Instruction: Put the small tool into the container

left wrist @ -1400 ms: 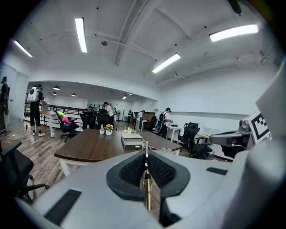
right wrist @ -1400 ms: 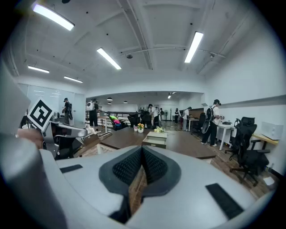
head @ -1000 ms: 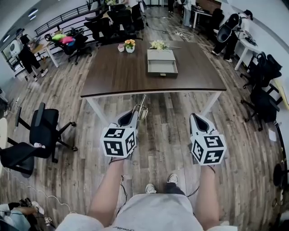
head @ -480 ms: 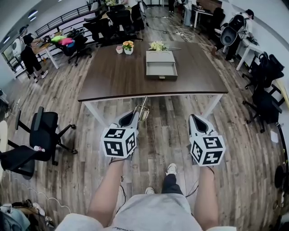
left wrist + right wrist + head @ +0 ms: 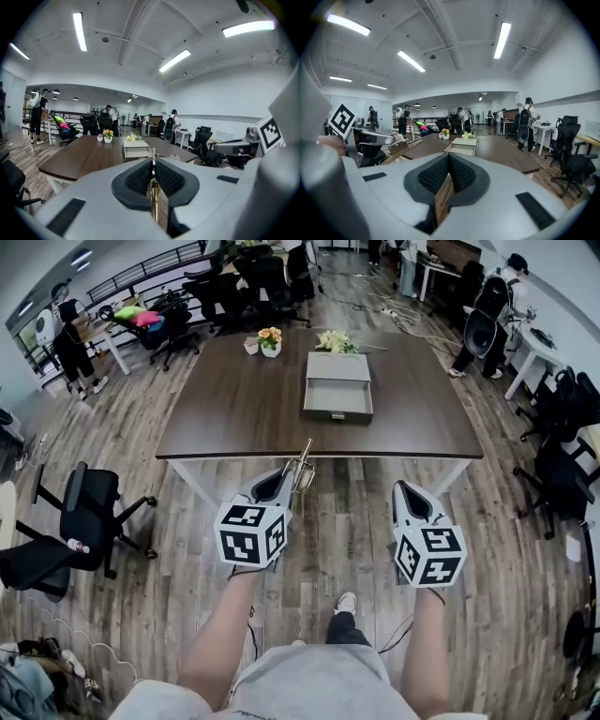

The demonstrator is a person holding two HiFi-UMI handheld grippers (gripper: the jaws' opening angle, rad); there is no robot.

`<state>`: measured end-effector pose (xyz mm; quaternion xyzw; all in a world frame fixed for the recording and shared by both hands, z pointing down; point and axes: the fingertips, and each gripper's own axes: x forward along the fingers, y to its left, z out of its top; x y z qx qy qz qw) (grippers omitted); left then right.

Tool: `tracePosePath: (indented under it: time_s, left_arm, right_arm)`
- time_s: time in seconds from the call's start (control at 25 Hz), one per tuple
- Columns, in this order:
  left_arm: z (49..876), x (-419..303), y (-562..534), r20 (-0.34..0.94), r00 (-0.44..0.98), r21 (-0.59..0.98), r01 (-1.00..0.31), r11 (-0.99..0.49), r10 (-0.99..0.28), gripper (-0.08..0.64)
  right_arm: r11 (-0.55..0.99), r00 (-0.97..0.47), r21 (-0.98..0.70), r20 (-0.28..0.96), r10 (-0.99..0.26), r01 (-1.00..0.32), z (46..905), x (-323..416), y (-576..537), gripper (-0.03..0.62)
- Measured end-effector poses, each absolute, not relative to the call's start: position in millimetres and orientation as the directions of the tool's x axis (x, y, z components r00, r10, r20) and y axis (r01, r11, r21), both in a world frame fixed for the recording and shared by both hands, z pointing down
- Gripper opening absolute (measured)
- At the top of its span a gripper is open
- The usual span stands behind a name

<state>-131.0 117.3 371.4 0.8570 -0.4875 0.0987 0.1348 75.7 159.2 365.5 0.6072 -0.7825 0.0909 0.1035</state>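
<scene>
Table [image 5: 244, 399] nearer; small tool [image 5: 302, 463] tight in left gripper's [image 5: 280, 484] jaws, right gripper's [image 5: 405, 491] together.

Dark brown tabletop [image 5: 234, 404] stands on a wood-plank floor [image 5: 349, 521]. At the far edge: a flower pot [image 5: 270, 337] with orange-yellow blooms, a small pink pot [image 5: 251, 345] just left of it, and a white bouquet [image 5: 335, 338] nearby. Black chair [image 5: 89, 507] at left. Person with backpack [image 5: 489, 310] at far right.

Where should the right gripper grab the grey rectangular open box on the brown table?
Likely its near front wall, from above on the person's side: on the grey rectangular open box that wall is thin, upright and nearest the edge of the brown table. The right gripper is shut and empty.
</scene>
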Motion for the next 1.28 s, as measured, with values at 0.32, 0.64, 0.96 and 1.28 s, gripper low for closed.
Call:
tracePosePath:
  time_s: [0.32,0.64,0.96,1.28]
  left_arm:
    - [371.5,-92.2,64.3,0.311,0.476,0.134,-0.879,-0.458,-0.823,0.018]
    - [372.9,-64.3,24.2,0.323,0.441,0.132,-0.897,-0.422,-0.837,0.018]
    - [376.6,-47.1,6.6,0.330,0.411,0.125,-0.911,-0.392,-0.850,0.018]
    - [374.0,-42.7,-5.6,0.326,0.370,0.114,-0.929,-0.353,-0.870,0.018]
  right_arm:
    - [0.306,-0.301,-0.029,0.284,-0.910,-0.952,370.0,114.7,100.4,0.004]
    - [0.360,-0.354,-0.035,0.289,-0.890,-0.932,375.1,140.5,56.9,0.003]
    - [0.423,-0.414,-0.037,0.293,-0.862,-0.905,380.8,149.6,33.4,0.003]
    - [0.467,-0.460,-0.049,0.289,-0.839,-0.883,382.2,152.0,13.0,0.004]
